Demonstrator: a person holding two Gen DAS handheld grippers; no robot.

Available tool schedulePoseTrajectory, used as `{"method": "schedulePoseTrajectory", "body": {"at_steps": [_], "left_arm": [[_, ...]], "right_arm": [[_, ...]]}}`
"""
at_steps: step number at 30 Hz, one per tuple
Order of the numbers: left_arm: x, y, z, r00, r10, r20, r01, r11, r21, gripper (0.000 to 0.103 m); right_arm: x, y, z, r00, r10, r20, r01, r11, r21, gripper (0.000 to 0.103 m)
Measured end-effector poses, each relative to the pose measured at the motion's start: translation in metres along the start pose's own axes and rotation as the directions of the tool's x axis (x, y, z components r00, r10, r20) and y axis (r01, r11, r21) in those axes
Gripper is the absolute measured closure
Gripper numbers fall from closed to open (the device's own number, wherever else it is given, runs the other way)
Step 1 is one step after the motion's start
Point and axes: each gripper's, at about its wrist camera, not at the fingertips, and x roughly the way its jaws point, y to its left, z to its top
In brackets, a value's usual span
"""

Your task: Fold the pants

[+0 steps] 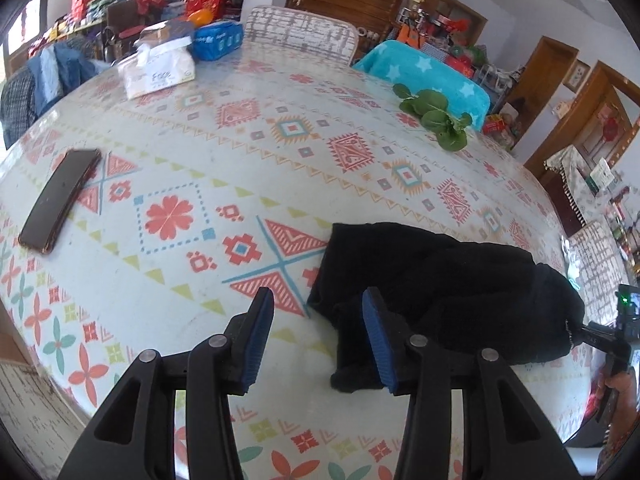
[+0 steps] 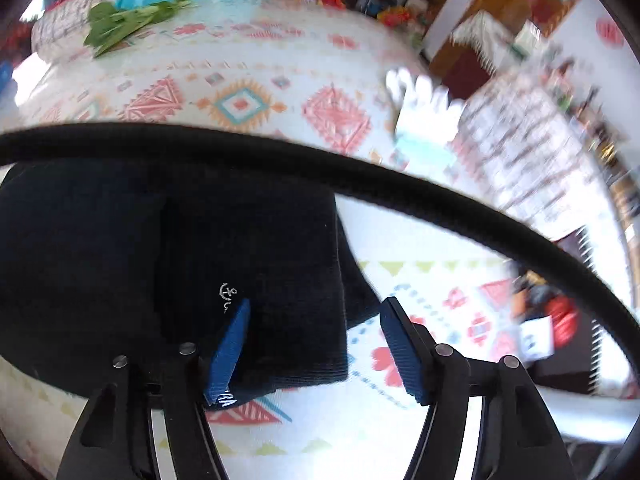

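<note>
The bundled black fabric pants (image 1: 440,292) lie on the patterned round table (image 1: 240,128). The left tool (image 1: 318,308) gapes empty beside them; the right tool (image 2: 316,312) spreads wide over their edge.

Matt black ribbed-knit pants (image 1: 440,292) lie on a smooth, faintly glossy printed tablecloth (image 1: 240,152).

Bright daylight in both views, soft and even, w/ a window (image 1: 24,28) blown out at far left of the left wrist view. Tablecloth (image 1: 248,152) shows pale glare – shadows under things are faint. Heavy fisheye bend, dark vignette at corners. Left view is sharp; right wrist view is motion-blurred, esp. the upper right background. Black pants (image 2: 120,248) read as near-featureless dark mass – little fabric detail.
</note>
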Motion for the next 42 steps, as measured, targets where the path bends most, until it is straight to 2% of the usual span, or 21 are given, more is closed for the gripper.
{"method": "schedulePoseTrajectory", "body": {"at_steps": [2,3,4,5,7,9,10,12,15,18,19,20,21,22,23,27,29,32,37,40,42], "left_arm": [[0.003,0.007,-0.006,1.0,-0.012,-0.012,0.011,0.999,-0.035,0.058],[0.007,0.011,-0.011,0.999,-0.022,-0.024,0.021,0.998,-0.057,0.058],[0.01,0.013,-0.015,0.999,-0.027,-0.032,0.025,0.997,-0.07,0.058],[0.013,0.014,-0.019,0.999,-0.03,-0.039,0.026,0.996,-0.081,0.058],[0.017,0.016,-0.03,0.998,-0.035,-0.05,0.03,0.995,-0.098,0.058],[0.018,0.018,-0.04,0.997,-0.045,-0.055,0.038,0.993,-0.113,0.058],[0.017,0.021,-0.044,0.997,-0.049,-0.056,0.042,0.992,-0.118,0.058],[0.013,0.025,-0.052,0.997,-0.048,-0.055,0.041,0.991,-0.127,0.058],[0.005,0.036,-0.06,0.997,-0.055,-0.048,0.047,0.986,-0.161,0.058],[-0.001,0.046,-0.065,0.998,-0.048,-0.043,0.039,0.981,-0.189,0.058],[-0.004,0.05,-0.067,0.998,-0.042,-0.042,0.033,0.98,-0.196,0.058],[-0.005,0.053,-0.068,0.999,-0.034,-0.042,0.025,0.98,-0.2,0.058],[-0.007,0.056,-0.069,0.999,-0.025,-0.041,0.016,0.979,-0.203,0.058],[-0.008,0.059,-0.068,0.999,-0.02,-0.041,0.011,0.978,-0.207,0.058],[-0.009,0.063,-0.067,0.999,-0.017,-0.039,0.009,0.977,-0.213,0.058],[-0.008,0.071,-0.058,0.999,-0.04,-0.023,0.033,0.971,-0.239,0.058],[-0.004,0.071,-0.051,0.998,-0.059,-0.016,0.053,0.968,-0.245,0.057],[0.004,0.064,-0.037,0.997,-0.075,-0.011,0.071,0.969,-0.235,0.057],[0.009,0.047,-0.021,0.995,-0.1,0.003,0.099,0.974,-0.204,0.057],[0.01,0.042,-0.016,0.995,-0.096,-0.003,0.094,0.978,-0.187,0.057],[0.009,0.039,-0.012,0.996,-0.09,-0.004,0.088,0.98,-0.179,0.057]], "right_arm": [[-0.037,0.031,0.011,0.988,0.13,0.09,-0.12,0.988,-0.101,0.033],[-0.053,0.049,0.017,0.967,0.229,0.114,-0.21,0.965,-0.158,0.033],[-0.07,0.072,0.022,0.928,0.354,0.119,-0.321,0.919,-0.229,0.033],[-0.083,0.094,0.027,0.881,0.46,0.108,-0.414,0.862,-0.292,0.033],[-0.104,0.147,0.036,0.776,0.629,0.045,-0.562,0.723,-0.401,0.044],[-0.115,0.196,0.046,0.694,0.719,-0.044,-0.649,0.598,-0.47,0.06],[-0.121,0.224,0.049,0.662,0.745,-0.085,-0.668,0.534,-0.518,0.06],[-0.13,0.278,0.051,0.635,0.755,-0.161,-0.669,0.434,-0.603,0.06],[-0.13,0.334,0.05,0.636,0.734,-0.239,-0.65,0.342,-0.679,0.06],[-0.118,0.372,0.041,0.696,0.666,-0.269,-0.581,0.303,-0.755,0.06],[-0.115,0.378,0.038,0.706,0.655,-0.27,-0.569,0.297,-0.767,0.06],[-0.111,0.381,0.035,0.713,0.644,-0.278,-0.564,0.29,-0.773,0.063],[-0.109,0.387,0.032,0.714,0.635,-0.295,-0.57,0.282,-0.772,0.077],[-0.109,0.386,0.032,0.713,0.638,-0.292,-0.569,0.282,-0.773,0.079],[-0.111,0.384,0.033,0.712,0.642,-0.285,-0.567,0.286,-0.772,0.085],[-0.132,0.364,0.05,0.663,0.706,-0.248,-0.604,0.309,-0.734,0.086],[-0.138,0.36,0.064,0.657,0.721,-0.221,-0.607,0.331,-0.722,0.086],[-0.133,0.369,0.085,0.678,0.708,-0.199,-0.601,0.379,-0.704,0.086],[-0.104,0.397,0.11,0.718,0.656,-0.232,-0.611,0.435,-0.661,0.085],[-0.087,0.412,0.118,0.735,0.63,-0.251,-0.617,0.467,-0.633,0.074],[-0.088,0.409,0.125,0.735,0.64,-0.225,-0.613,0.485,-0.624,0.054]]}}
